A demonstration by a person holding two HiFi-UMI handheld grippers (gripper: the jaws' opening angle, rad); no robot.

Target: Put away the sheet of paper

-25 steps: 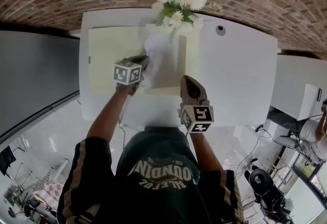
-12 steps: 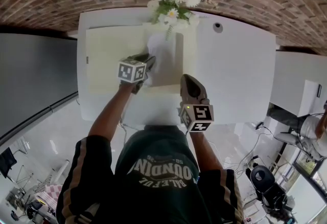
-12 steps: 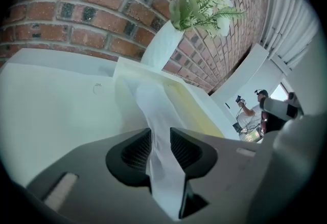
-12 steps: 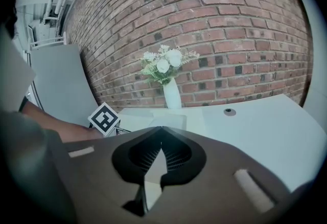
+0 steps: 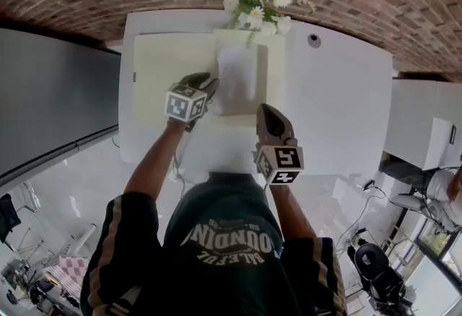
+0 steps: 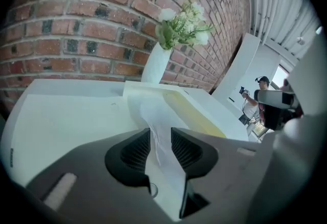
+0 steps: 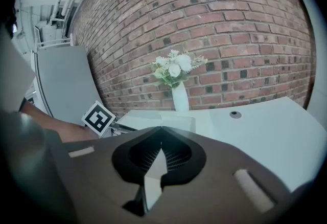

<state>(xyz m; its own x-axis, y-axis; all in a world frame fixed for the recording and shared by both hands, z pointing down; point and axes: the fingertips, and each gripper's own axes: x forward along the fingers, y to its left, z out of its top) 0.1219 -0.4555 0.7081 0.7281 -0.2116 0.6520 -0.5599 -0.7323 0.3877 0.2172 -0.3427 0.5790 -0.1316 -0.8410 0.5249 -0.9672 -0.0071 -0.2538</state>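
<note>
white table (image 5: 339, 91): gripper views alone show left fingers (image 6: 134, 150) pinching paper (image 6: 153, 115), right fingers (image 7: 178, 154) closed.

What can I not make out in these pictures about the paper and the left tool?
- Grip: in the left gripper view the left tool has its jaws slightly apart round the sheet of paper; whether they pinch it is unclear.
- Print on the sheet: too small in the head view, nearly edge-on in the left gripper view.
- Near right corner of the pale yellow folder: head view, covered by the right tool.
</note>
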